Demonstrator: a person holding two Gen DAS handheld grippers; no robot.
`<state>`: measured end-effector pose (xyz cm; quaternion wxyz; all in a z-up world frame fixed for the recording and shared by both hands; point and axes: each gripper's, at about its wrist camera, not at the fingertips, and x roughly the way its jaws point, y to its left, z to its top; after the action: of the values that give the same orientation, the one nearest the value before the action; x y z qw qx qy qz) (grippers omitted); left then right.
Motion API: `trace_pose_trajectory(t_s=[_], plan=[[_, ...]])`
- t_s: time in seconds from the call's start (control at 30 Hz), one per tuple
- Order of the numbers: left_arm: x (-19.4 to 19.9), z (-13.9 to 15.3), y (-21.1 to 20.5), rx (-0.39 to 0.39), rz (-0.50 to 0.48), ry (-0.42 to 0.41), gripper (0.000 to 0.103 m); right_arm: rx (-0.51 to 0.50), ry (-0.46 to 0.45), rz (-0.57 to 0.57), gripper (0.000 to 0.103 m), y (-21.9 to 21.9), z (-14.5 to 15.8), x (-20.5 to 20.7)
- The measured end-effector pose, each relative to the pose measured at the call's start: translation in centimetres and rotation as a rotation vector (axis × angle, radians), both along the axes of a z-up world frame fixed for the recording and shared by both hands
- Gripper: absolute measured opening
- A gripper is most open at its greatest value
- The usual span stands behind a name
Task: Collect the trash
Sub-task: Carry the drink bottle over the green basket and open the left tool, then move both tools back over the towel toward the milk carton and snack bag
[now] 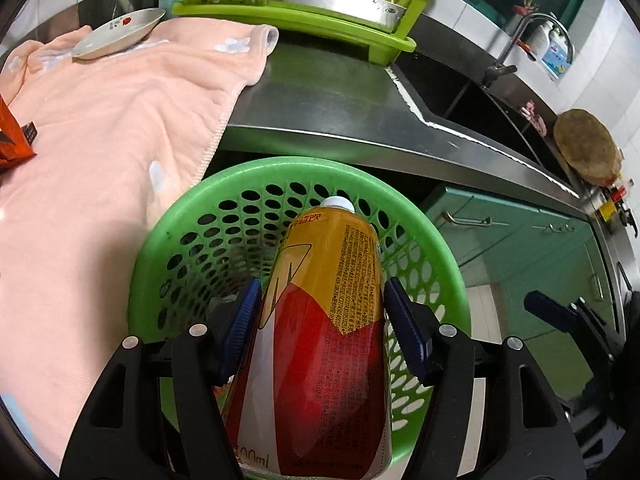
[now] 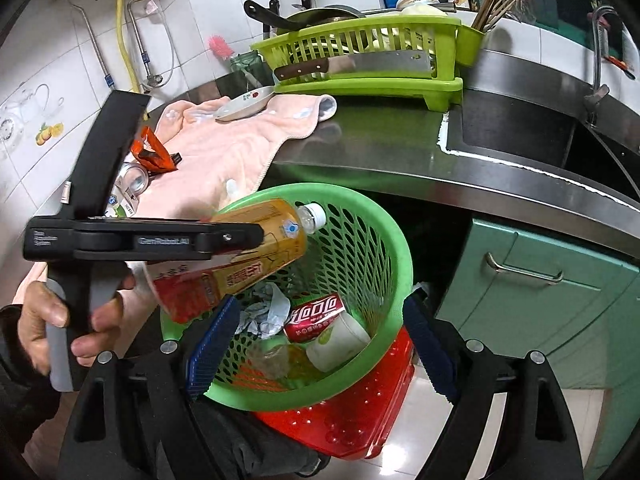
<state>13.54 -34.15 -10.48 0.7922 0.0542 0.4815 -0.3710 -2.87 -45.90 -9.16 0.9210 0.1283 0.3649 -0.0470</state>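
Only our right wrist view looks into the green basket [image 2: 384,240], cola can [image 2: 316,316] and crumpled paper [image 2: 264,312] inside, right gripper [image 2: 320,344] gaping wide, while our left gripper [image 1: 320,320] clamps the yellow-red bottle [image 1: 324,340] above it.

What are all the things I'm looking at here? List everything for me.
Bottle: one, yellow and red label, held over the green basket.
Green basket: one, holed, below the counter edge.
Red basket: one, under the green one.
Can: one, red, inside the green basket.
Crumpled paper: pale, inside the green basket.
Towel: one, pink, on the counter.
Snack wrapper: one, orange, on the towel.
Plate: one, white, on the towel.
Dish rack: one, lime green, at the counter's back.
Knife: one, wooden handle, on the rack.
Left gripper: clamped on the bottle.
Right gripper: open.
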Motion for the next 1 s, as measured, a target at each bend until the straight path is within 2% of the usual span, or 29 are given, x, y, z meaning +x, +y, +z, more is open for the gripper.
trace_pose_trajectory(t_s=[0.13,0.53,1.0], plan=[[-0.1,-0.1,0.4,-0.018,0.001,0.008,0.068,-0.001,0.004,0.003,0.081,0.2,-0.2,0.0],[-0.9,2.9,5.3,-0.028,0.033,-0.061,0.068,-0.02,-0.012,0.05,0.082,2.5,0.9,0.9],[-1.0,6.2,16.0,-0.026,0.179,-0.148,0.068,-0.037,-0.047,0.181,0.084,8.6,3.1,4.6]])
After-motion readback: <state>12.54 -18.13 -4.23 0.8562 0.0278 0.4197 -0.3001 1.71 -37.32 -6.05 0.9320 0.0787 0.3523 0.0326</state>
